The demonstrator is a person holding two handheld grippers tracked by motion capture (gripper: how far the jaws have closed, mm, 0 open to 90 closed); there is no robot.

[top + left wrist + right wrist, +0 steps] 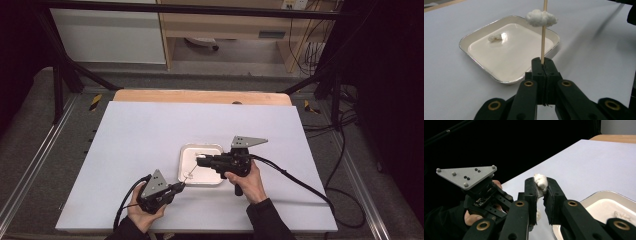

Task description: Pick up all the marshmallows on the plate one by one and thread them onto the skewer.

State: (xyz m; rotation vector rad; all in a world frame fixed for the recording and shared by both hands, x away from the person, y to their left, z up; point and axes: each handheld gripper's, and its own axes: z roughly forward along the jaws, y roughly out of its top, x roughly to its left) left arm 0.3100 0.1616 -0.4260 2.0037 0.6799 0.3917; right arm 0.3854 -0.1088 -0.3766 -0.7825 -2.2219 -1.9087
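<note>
My left gripper [543,64] is shut on the lower end of a thin wooden skewer [542,42]. A white fluffy lump [541,18] is speared on it higher up. In the high view the left gripper [180,186] sits at the tray's near-left corner, the skewer slanting over the rim. My right gripper [540,185] is shut on another white lump [540,181]. In the high view the right gripper [199,161] hovers over the white square tray [216,148]. One more white lump [495,37] lies inside the tray [471,37].
The tray rests on a white sheet [140,135] covering the table, with a wooden edge [200,96] at the back. Cables [300,182] trail from both grippers toward the near side. A black frame and dark surroundings border the table.
</note>
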